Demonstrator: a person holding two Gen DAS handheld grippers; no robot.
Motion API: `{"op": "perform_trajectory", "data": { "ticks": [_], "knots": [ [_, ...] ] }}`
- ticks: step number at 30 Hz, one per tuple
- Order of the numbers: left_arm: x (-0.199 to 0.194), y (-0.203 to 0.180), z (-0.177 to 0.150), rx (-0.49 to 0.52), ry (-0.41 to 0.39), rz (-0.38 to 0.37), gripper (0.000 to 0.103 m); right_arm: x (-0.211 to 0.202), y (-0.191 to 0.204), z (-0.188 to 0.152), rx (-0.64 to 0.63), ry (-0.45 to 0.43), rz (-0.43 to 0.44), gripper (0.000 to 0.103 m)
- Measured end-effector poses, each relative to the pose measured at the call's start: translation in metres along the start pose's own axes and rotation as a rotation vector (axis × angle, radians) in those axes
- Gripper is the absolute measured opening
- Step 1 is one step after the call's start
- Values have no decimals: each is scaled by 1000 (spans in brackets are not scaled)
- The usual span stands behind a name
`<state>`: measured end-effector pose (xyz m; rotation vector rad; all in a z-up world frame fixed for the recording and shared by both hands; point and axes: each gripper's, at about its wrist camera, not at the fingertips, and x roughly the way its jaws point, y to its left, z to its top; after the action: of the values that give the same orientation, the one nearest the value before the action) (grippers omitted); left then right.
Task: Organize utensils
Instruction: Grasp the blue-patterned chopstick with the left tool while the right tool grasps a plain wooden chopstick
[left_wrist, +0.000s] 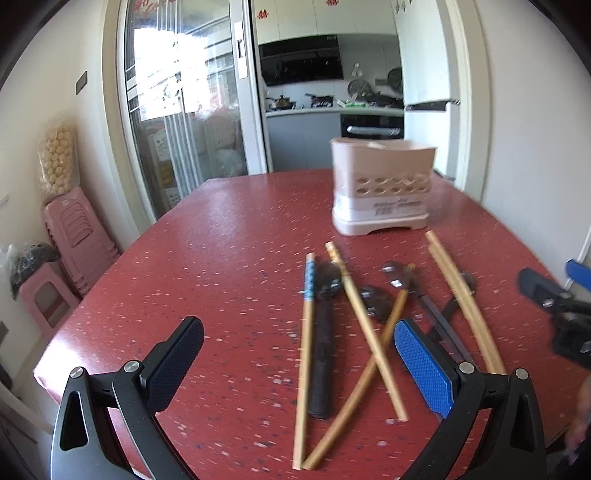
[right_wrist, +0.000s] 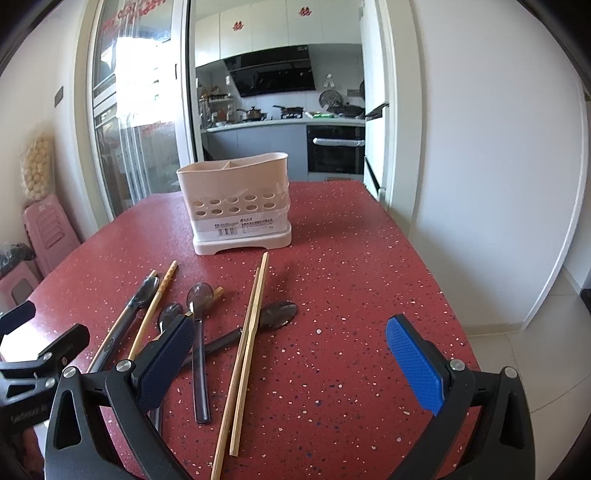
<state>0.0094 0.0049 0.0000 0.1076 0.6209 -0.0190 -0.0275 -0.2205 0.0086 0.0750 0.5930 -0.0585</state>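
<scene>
Left gripper (left_wrist: 299, 362): jaws spread wide and empty, hovering above the near half of the table; its blue pad (left_wrist: 423, 365) overlaps the dark spoon handles in this view, and I cannot tell whether it touches them.
Right gripper (right_wrist: 290, 356): jaws released wide, holding nothing, over bare tabletop at about 4 o'clock from the utensil pile.
Table (right_wrist: 362, 280): red top with pale speckles, carrying everything below.
Utensil holder (right_wrist: 236, 201): pink plastic caddy, upright at 12 o'clock from the pile, with a divider visible at its open top, rows of round holes on its front and a printed label lower down; nothing shows above its rim.
Paired chopsticks (right_wrist: 245, 354): two pale wooden sticks side by side, touching, running from 12 towards 6 o'clock just in front of the holder.
Crossed chopsticks (left_wrist: 373, 343): two sticks forming an X in the left view.
Blue-banded chopstick (left_wrist: 306, 343): lies alone at 9 o'clock of the pile.
Dark spoons (right_wrist: 279, 314): several, bowls pointing towards the holder, handles passing under the chopsticks.
Motion blur: softens the left view.
</scene>
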Motion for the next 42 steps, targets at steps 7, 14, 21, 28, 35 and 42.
{"op": "perform_trajectory", "data": {
  "ticks": [7,14,21,28,35,42],
  "knots": [
    [42,36,18,32,139,-21,103,28,-18,24,-21,143,30,103],
    [82,51,23,21,267,-107,103,74,-44,39,181,375,206,90],
    [105,45,20,23,360,-156,103,122,-37,44,281,542,345,62],
    [115,36,22,50,405,-176,103,153,-23,43,298,643,397,34],
    [125,27,32,79,422,-179,101,160,-21,47,295,684,416,29],
    [128,19,39,131,434,-177,95,174,-9,57,213,729,426,29]
  ]
}}
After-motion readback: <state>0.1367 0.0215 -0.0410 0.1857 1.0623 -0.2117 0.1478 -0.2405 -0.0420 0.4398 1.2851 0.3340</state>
